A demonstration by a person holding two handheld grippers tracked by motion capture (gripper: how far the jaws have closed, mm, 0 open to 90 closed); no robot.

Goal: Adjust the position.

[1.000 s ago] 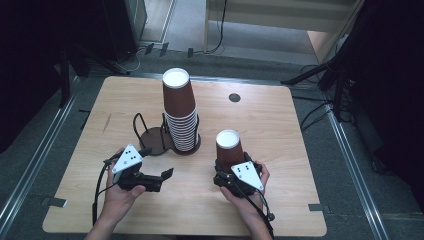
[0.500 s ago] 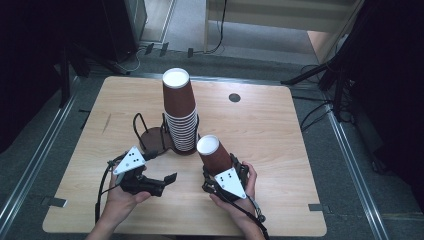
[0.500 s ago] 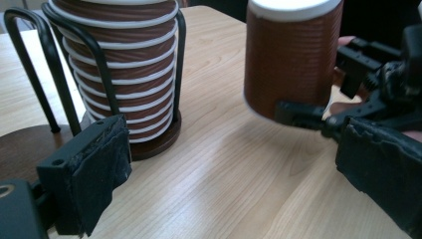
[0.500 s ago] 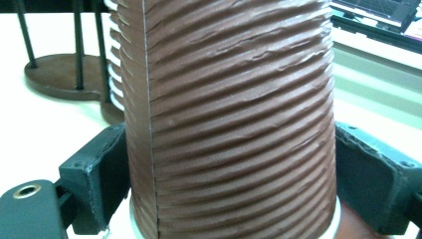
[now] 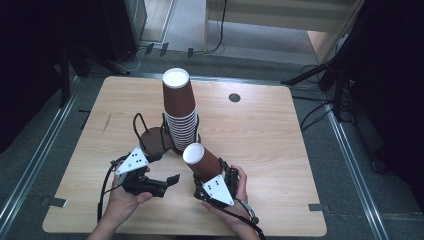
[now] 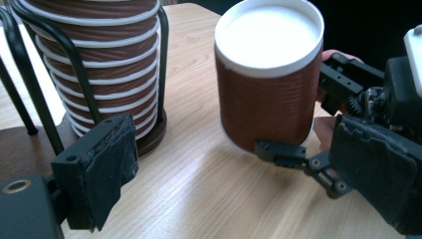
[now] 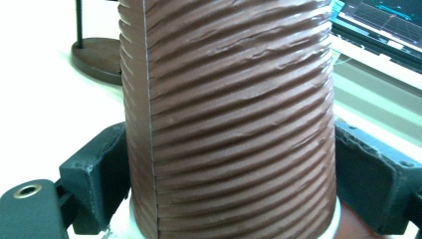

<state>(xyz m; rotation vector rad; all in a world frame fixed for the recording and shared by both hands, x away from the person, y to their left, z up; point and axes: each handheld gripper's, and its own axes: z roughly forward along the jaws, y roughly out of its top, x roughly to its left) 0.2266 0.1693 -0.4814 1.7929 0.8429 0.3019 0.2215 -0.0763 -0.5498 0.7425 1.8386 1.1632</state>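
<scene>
Right gripper (image 5: 207, 172), low and just right of centre in the high view, clenched on a single brown ribbed cup (image 5: 201, 160). Cup tipped toward the upper left of that frame, white closed end (image 5: 193, 153) uppermost, rim end down by the hand. In the right gripper view, black pads (image 7: 99, 174) pressed against both flanks of the cup (image 7: 229, 114), with the white rim low in the frame. In the left gripper view, same cup (image 6: 268, 94) at upper right, lifted off the wooden table (image 6: 199, 184) and gripped by the other gripper's jaws from the right edge.

Left gripper (image 5: 167, 182) at lower left of the high view, jaws pointed rightward toward the cup, released and gripping nothing. Jaws just narrowed somewhat, nothing between them; cup beyond the fingertips, apart from the pads (image 6: 109, 159).

Stack of inverted brown cups (image 5: 179, 112) upright at centre of the high view, inside a black wire holder (image 5: 150, 137) on a dark round base, just above and left of the held cup. Small dark round hole (image 5: 234, 97) in the table at upper right of the stack.
</scene>
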